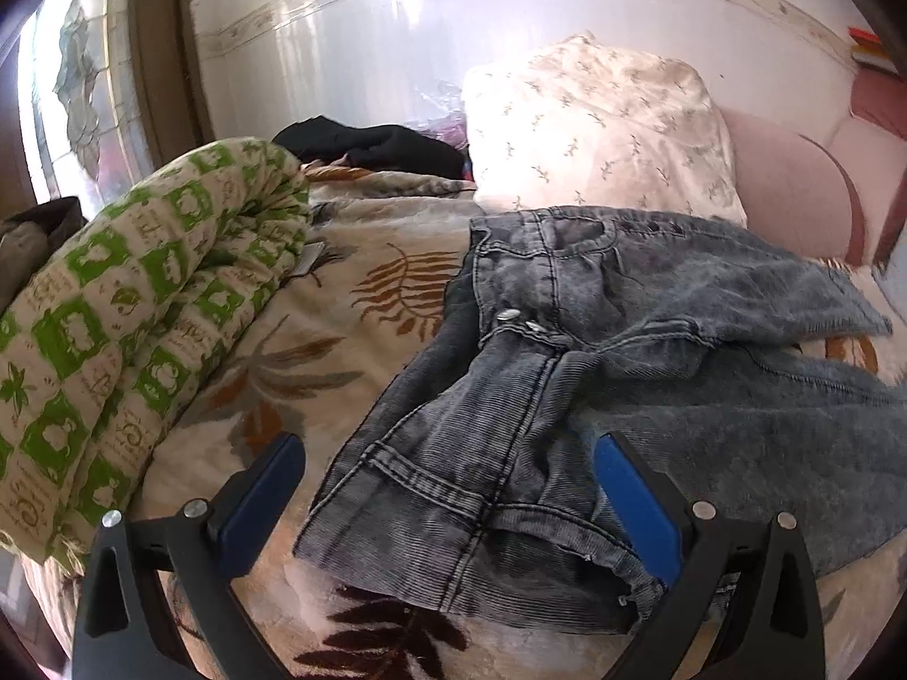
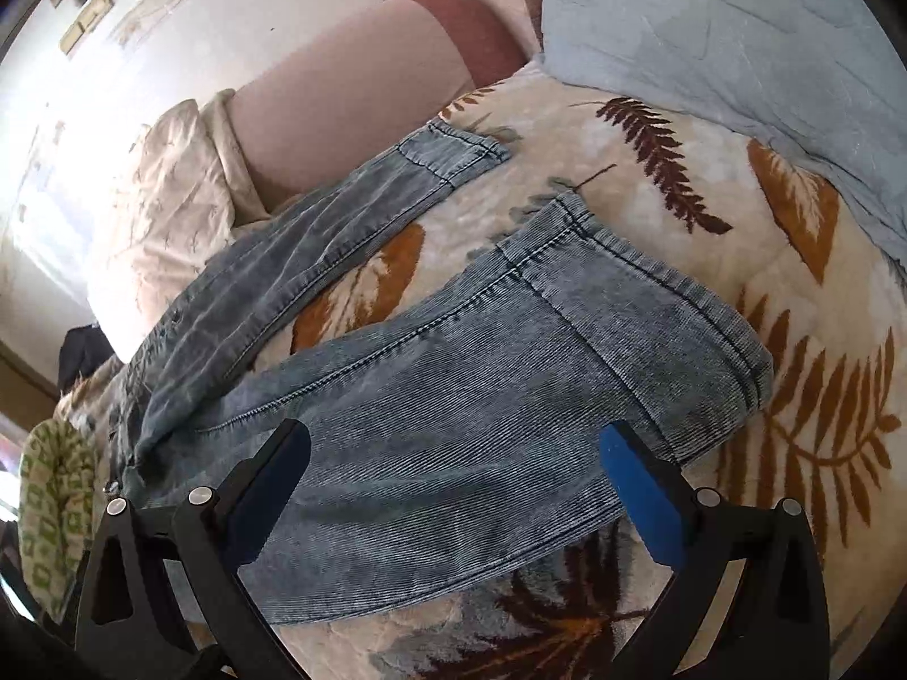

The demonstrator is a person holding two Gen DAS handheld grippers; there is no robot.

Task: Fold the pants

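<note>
Grey washed denim pants (image 1: 567,385) lie spread on a leaf-patterned bed blanket (image 1: 317,351). The left wrist view shows their waistband and metal button (image 1: 507,315), with the top rumpled. My left gripper (image 1: 448,453) is open, just above the waist corner nearest me. The right wrist view shows the two legs (image 2: 453,396) apart in a V, hems pointing away. My right gripper (image 2: 453,442) is open over the near leg's thigh, holding nothing.
A rolled green-and-cream quilt (image 1: 130,340) lies left of the pants. A floral pillow (image 1: 601,124) and pink headboard (image 1: 793,192) are behind the waist, with black clothing (image 1: 374,147) near the wall. A pale blue pillow (image 2: 737,45) lies beyond the hems.
</note>
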